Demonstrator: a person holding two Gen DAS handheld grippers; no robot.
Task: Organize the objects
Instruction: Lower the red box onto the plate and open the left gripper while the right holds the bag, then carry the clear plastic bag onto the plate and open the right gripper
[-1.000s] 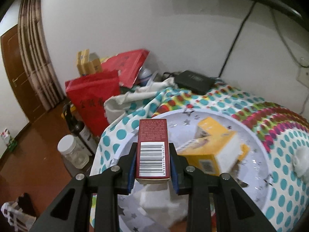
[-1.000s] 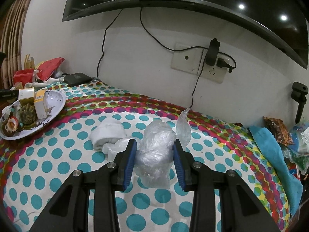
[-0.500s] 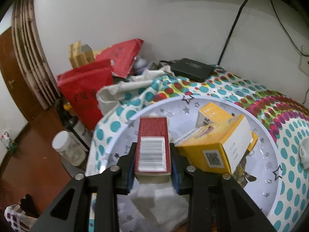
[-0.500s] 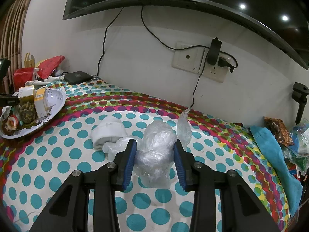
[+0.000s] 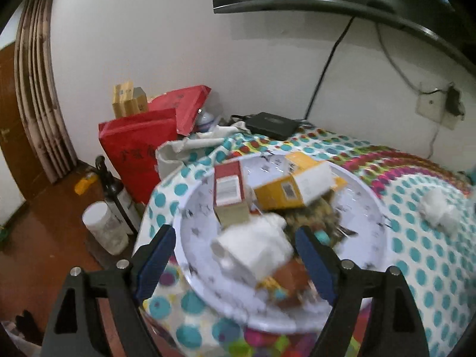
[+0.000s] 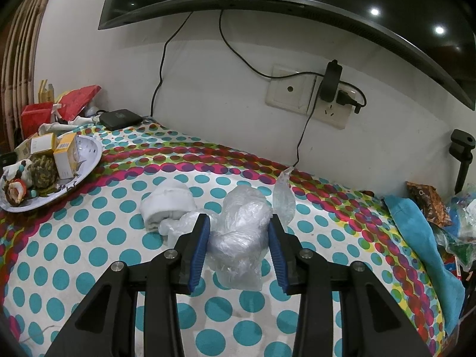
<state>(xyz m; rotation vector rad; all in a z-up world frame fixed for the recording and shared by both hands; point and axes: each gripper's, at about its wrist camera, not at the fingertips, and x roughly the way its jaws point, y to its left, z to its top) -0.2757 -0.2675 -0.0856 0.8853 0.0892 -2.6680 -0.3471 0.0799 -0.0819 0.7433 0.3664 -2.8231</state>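
In the left wrist view my left gripper [image 5: 235,250] is open and empty, above the near side of a white star-patterned plate [image 5: 369,217]. A red box with a barcode [image 5: 229,190] lies on the plate beside a yellow box [image 5: 297,187] and crumpled white paper [image 5: 255,250]. In the right wrist view my right gripper [image 6: 239,241] is shut on a crumpled clear plastic bag [image 6: 241,226] on the dotted cloth. The plate [image 6: 89,154] shows at far left there.
A white wad [image 6: 166,202] lies left of the bag. A black box [image 5: 272,125] sits by the wall. Red bags [image 5: 139,148], a bottle [image 5: 114,190] and a jar [image 5: 102,226] stand on the floor at the table's left edge. Blue cloth [image 6: 416,232] lies right.
My left gripper has opened, let go of the red box onto the plate, and pulled back and up. The right gripper still holds the bag in place.
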